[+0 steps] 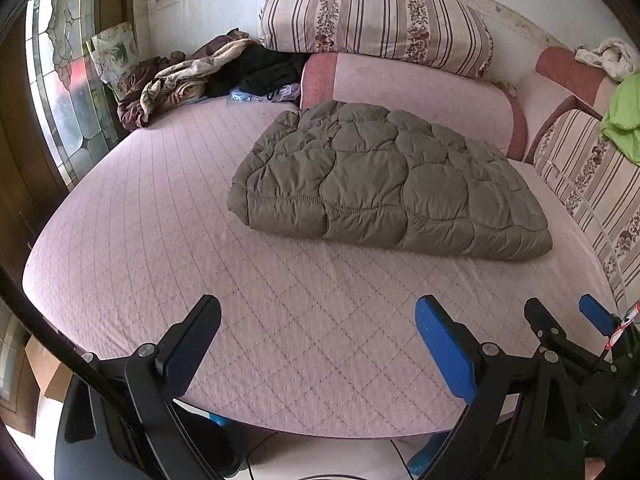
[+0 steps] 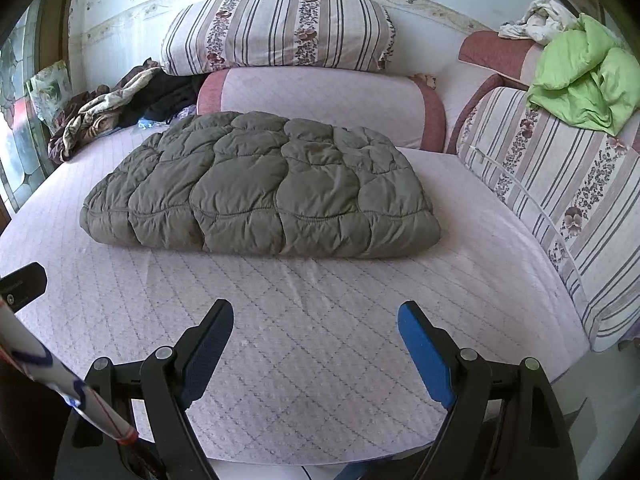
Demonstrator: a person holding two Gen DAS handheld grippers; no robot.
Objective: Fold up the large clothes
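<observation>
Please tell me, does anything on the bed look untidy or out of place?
The olive padded jacket lies folded flat on the pink cover; nothing odd there. Only the edges are untidy: a crumpled blanket in the far left corner and a bunched green garment on the striped cushion.

- We see the olive jacket [image 2: 256, 184] as puffy quilted cloth, faintly sheened, its stitching puckered.
- The bed cover [image 2: 320, 360] looks like matt pink cloth, stitched in diamonds.
- The striped pillow [image 1: 372, 20] is printed woven fabric.
- The left gripper [image 1: 318, 344] has matt black plastic arms, metal rivets, and finger pads [image 1: 444, 344] that are blue, perhaps rubbery.
- The window [image 1: 68, 92] is glossy patterned glass.
</observation>
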